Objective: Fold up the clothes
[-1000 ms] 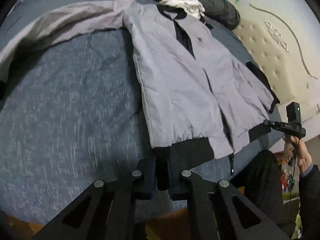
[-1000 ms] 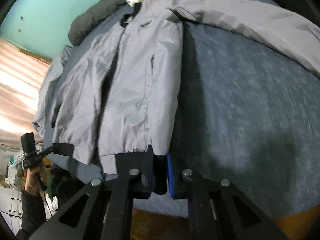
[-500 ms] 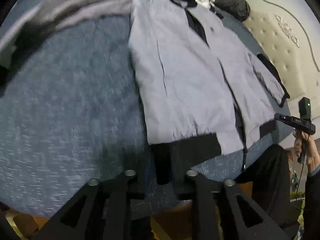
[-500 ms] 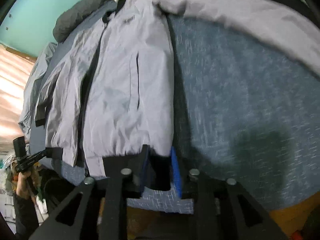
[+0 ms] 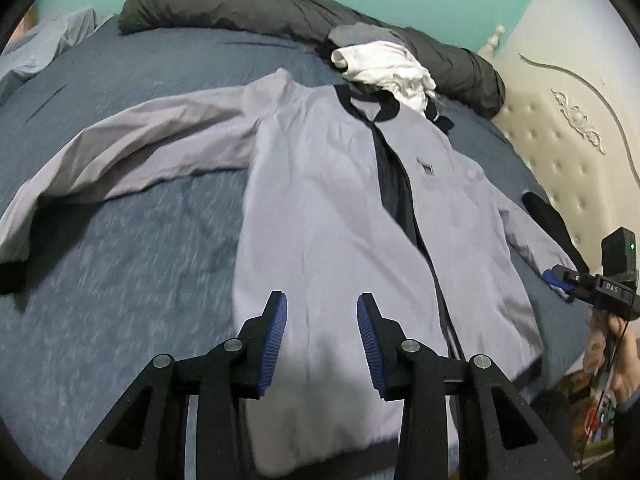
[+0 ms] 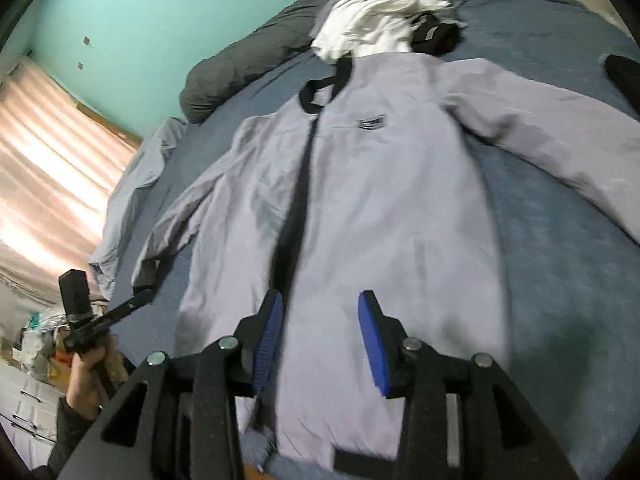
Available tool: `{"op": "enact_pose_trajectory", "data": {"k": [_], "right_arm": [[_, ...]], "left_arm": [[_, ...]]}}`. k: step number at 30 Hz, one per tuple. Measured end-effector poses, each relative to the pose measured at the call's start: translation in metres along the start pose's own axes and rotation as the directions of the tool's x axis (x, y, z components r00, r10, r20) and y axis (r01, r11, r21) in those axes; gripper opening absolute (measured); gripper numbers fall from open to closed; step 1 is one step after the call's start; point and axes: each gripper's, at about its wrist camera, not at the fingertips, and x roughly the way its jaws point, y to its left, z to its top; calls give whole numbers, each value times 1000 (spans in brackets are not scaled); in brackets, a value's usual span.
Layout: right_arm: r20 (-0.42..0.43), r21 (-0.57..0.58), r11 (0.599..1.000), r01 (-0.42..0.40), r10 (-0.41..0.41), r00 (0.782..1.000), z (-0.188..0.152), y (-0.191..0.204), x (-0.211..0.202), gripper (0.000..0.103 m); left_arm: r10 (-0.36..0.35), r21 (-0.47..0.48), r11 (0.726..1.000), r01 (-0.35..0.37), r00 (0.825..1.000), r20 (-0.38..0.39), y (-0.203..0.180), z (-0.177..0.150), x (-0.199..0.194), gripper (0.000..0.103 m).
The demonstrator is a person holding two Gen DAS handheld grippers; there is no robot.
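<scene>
Grey nylon jacket (image 5: 340, 208) lies front-up and spread flat on the blue bed (image 5: 120, 280), zip line open down the middle. Its long axis runs from the black hem near us to the black collar (image 5: 368, 108) at the far end, which points toward the white garment (image 5: 384, 68) and dark duvet roll (image 5: 240, 8) by the wall. One sleeve (image 5: 132, 148) stretches out sideways across the bed, the other (image 6: 172, 224) lies closer along the body.

Our left gripper (image 5: 322, 340) hovers over the hem end with jaws spread and nothing between them; the right gripper (image 6: 320, 344) is the same, spread and empty above the lower front.

We judge the garment laid out for folding, with no fold showing in it. The next move likely calls for pinching a sleeve cuff or a side edge and carrying it across the chest, keeping the slippery cloth flat so it does not bunch
</scene>
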Motion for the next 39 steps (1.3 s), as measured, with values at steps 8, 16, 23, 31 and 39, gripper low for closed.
{"op": "enact_pose_trajectory", "data": {"k": [8, 16, 23, 31, 39], "right_arm": [[-12, 23, 999, -48, 48, 999, 49, 13, 82, 50], [-92, -56, 998, -23, 18, 996, 85, 37, 158, 50], [-125, -50, 998, -34, 27, 992, 111, 56, 207, 50], [-121, -26, 999, 46, -49, 991, 131, 49, 245, 50], [-119, -40, 996, 85, -89, 989, 134, 44, 260, 21]], "left_arm": [[12, -27, 1000, -12, 1000, 23, -2, 9, 63, 40], [-23, -16, 1000, 22, 1000, -15, 0, 3, 98, 40], [-31, -33, 999, 30, 999, -39, 8, 0, 110, 40], [-58, -49, 997, 56, 998, -35, 15, -1, 106, 40], [-66, -72, 995, 64, 997, -32, 23, -1, 104, 40]]}}
